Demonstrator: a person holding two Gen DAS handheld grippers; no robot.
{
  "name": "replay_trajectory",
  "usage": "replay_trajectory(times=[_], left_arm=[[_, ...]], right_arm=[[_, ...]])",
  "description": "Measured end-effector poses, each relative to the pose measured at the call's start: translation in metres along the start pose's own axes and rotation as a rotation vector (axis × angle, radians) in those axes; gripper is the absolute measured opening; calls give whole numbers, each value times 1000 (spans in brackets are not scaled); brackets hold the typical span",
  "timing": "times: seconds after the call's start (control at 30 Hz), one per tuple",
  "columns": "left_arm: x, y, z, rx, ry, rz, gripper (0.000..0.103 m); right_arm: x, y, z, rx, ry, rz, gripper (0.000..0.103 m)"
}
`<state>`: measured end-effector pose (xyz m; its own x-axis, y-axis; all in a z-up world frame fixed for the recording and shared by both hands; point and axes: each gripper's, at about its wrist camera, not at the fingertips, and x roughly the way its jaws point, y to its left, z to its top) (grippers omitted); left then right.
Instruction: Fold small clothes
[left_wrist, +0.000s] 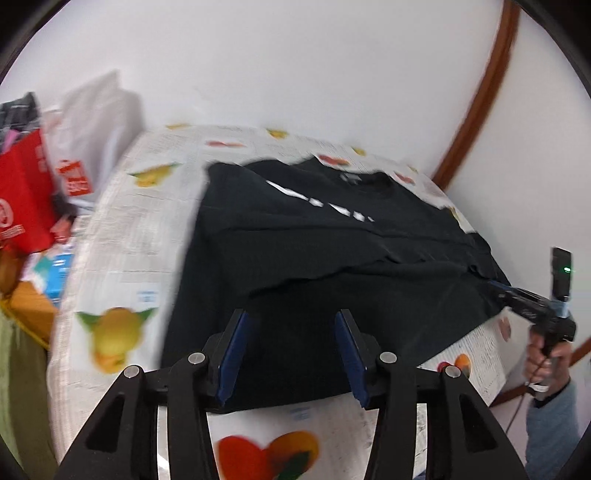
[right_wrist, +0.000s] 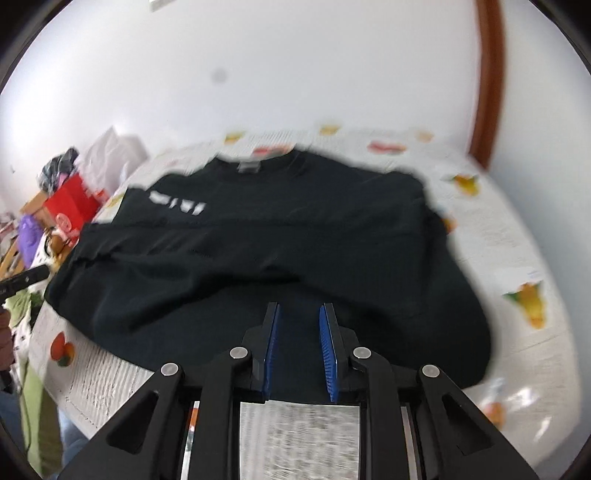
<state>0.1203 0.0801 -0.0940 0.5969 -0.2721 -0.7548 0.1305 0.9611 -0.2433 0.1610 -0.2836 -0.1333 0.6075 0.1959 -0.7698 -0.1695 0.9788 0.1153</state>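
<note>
A black T-shirt (left_wrist: 332, 251) with white lettering lies spread on a table covered by a white fruit-print cloth (left_wrist: 122, 236), collar at the far side. Its lower part looks folded up over the middle. My left gripper (left_wrist: 291, 321) is open and empty, just above the shirt's near edge. My right gripper (right_wrist: 299, 314) is open with a narrower gap, empty, above the shirt's near hem (right_wrist: 258, 266). The right gripper also shows in the left wrist view (left_wrist: 495, 286) at the shirt's right edge. The left gripper's tip (right_wrist: 35, 275) shows at the left edge of the right wrist view.
Red and white bags (left_wrist: 26, 192) and clutter stand left of the table. A white wall lies behind, with a brown wooden frame (left_wrist: 476, 99) at the right. The tablecloth (right_wrist: 509, 236) extends to the right of the shirt. Both views are motion-blurred.
</note>
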Motion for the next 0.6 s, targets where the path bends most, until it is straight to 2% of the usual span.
replay_trajectory(times=[0.1, 0.2, 0.33, 0.6], left_arm=[[31, -9, 2, 0, 61, -41, 44], [56, -16, 7, -3, 84, -43, 44], [75, -21, 23, -5, 62, -15, 43], [87, -16, 80, 6, 8, -11, 43]], right_arm=[[28, 2, -6, 0, 47, -21, 21], [37, -5, -3, 46, 31, -9, 21], [48, -6, 11, 77, 39, -35, 19], [56, -16, 66, 94, -50, -72, 18]])
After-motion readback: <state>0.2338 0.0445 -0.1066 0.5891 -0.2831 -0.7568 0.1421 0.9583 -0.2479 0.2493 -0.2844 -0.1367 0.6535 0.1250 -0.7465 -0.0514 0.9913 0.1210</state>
